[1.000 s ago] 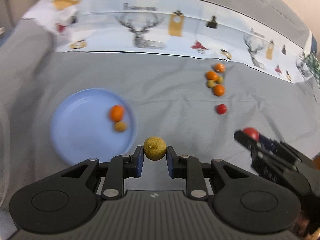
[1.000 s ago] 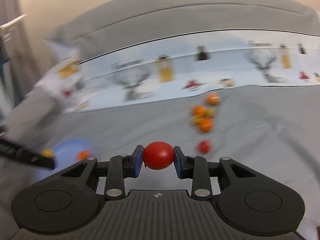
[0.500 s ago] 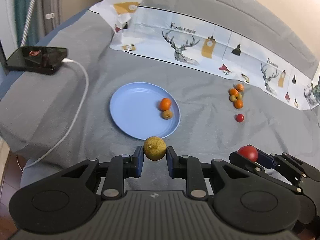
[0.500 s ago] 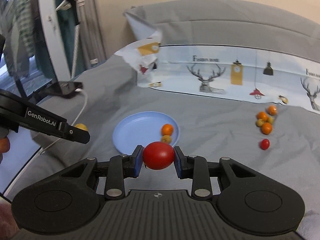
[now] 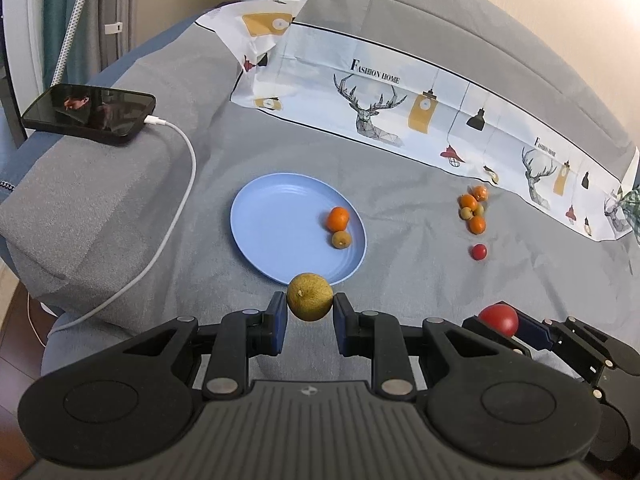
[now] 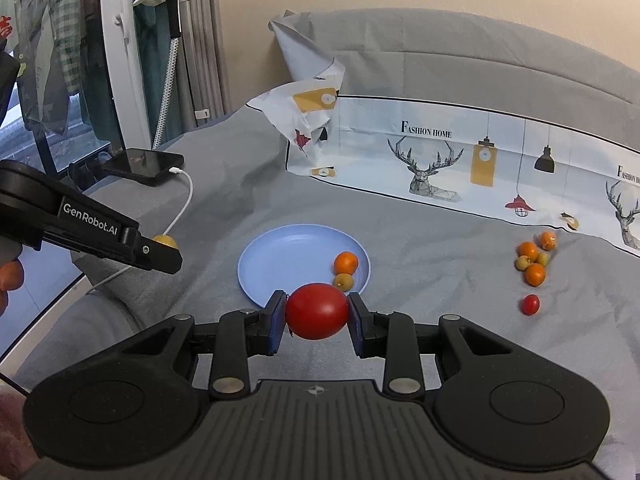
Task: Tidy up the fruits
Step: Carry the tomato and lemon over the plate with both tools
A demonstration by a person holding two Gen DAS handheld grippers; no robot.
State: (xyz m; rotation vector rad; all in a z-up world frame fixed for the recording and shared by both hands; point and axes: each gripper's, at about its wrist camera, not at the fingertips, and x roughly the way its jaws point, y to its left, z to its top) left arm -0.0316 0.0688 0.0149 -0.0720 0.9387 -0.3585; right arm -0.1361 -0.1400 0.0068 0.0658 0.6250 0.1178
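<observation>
My left gripper is shut on a round yellow-green fruit, held just in front of the near rim of a light blue plate. On the plate's right side lie an orange and a small yellow-green fruit. My right gripper is shut on a red tomato, also short of the blue plate. A cluster of small oranges and yellow-green fruits lies on the grey bedding to the right, with a small red tomato below it. The right gripper shows at the lower right in the left wrist view.
A black phone with a white charging cable rests on a raised grey fold at the left. A printed deer-pattern cloth lies along the back. Curtains and a window frame stand at far left.
Both grippers have swung back and left with their fruit still held; the plate now sits centred ahead and the phone has come into view. Over the last half second little has moved.
</observation>
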